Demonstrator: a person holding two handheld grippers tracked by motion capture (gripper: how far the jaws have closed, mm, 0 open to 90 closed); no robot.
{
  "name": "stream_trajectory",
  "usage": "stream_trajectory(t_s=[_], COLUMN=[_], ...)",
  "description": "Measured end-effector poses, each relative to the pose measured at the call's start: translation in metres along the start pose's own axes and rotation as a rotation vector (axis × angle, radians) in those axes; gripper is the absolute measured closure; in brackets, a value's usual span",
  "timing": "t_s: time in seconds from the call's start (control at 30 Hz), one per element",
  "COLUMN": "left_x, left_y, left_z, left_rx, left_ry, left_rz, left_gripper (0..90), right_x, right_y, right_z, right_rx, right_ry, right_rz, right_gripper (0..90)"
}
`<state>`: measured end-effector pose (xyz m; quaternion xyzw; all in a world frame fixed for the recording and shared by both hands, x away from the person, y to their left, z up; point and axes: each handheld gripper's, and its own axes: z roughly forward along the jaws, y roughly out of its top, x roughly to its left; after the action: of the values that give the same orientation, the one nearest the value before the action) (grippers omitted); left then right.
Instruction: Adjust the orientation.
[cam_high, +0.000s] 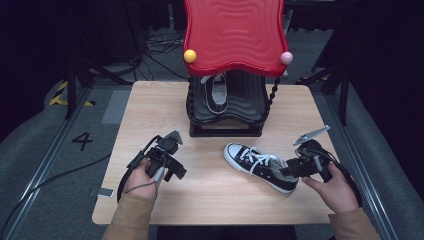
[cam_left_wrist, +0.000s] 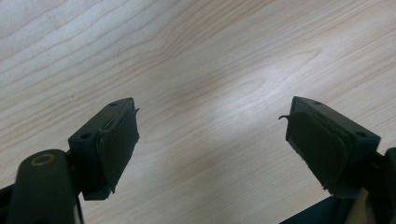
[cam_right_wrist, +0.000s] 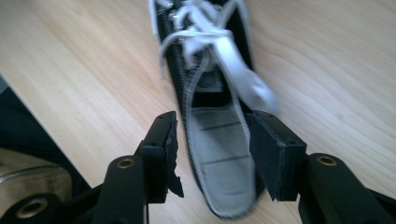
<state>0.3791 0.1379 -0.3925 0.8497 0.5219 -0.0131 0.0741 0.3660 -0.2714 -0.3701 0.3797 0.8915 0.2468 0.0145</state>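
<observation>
From the high view, the black canvas high-top sneaker with white laces (cam_high: 260, 166) lies on the pale wooden table (cam_high: 150, 105), in front of the red-topped black shoe rack (cam_high: 234, 35), which already holds a matching shoe (cam_high: 218, 92). Your right gripper (cam_high: 289, 171) is at its heel.

In the left gripper view, the left gripper (cam_left_wrist: 212, 140) hangs wide apart over bare wood.

In the right gripper view, the jaws straddle the heel collar, not visibly pinching yet; close them squarely on it and keep the loose lace clear.

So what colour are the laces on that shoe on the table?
White laces on the black shoe, clearest in the high view.
</observation>
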Motion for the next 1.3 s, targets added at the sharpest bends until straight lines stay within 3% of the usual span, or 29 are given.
stream_trajectory(t_s=[0.13,0.23,0.37,0.57,0.73,1.03,1.07,1.1,1.23,1.3], left_x=[0.004,0.006,0.007,0.009,0.012,0.014,0.014,0.014,0.014,0.013], left_y=[-0.005,-0.008,-0.010,-0.014,-0.018,-0.020,-0.020,-0.021,-0.020,-0.019], left_z=[-0.001,-0.001,-0.001,0.002,0.002,0.001,0.001,0.000,0.001,0.002], left_rx=[-0.004,0.003,0.005,0.011,0.014,0.016,0.016,0.012,0.016,0.019], left_ry=[0.005,0.002,0.001,0.006,0.008,0.005,0.004,0.002,0.002,0.004], left_rz=[-0.017,-0.019,-0.024,-0.034,-0.049,-0.051,-0.052,-0.053,-0.050,-0.046], left_gripper=[17.3,17.3,17.3,17.3,17.3,17.3,17.3,17.3,17.3,17.3], right_x=[0.003,0.001,0.000,0.005,0.011,0.020,0.019,0.017,0.014,0.017], right_y=[0.006,0.008,0.009,0.013,0.017,0.021,0.021,0.020,0.016,0.016], right_z=[0.015,0.030,0.047,0.067,0.076,0.089,0.087,0.081,0.076,0.079], right_rx=[0.030,0.091,0.143,0.217,0.245,0.285,0.302,0.327,0.359,0.371], right_ry=[0.011,0.024,0.026,-0.017,-0.046,-0.049,-0.040,-0.014,0.026,-0.007], right_rz=[-0.030,-0.009,-0.031,-0.114,-0.161,-0.160,-0.145,-0.101,-0.080,-0.100], right_gripper=[53.6,58.1,60.0,58.3,57.5,57.6,57.8,58.3,58.9,59.1])
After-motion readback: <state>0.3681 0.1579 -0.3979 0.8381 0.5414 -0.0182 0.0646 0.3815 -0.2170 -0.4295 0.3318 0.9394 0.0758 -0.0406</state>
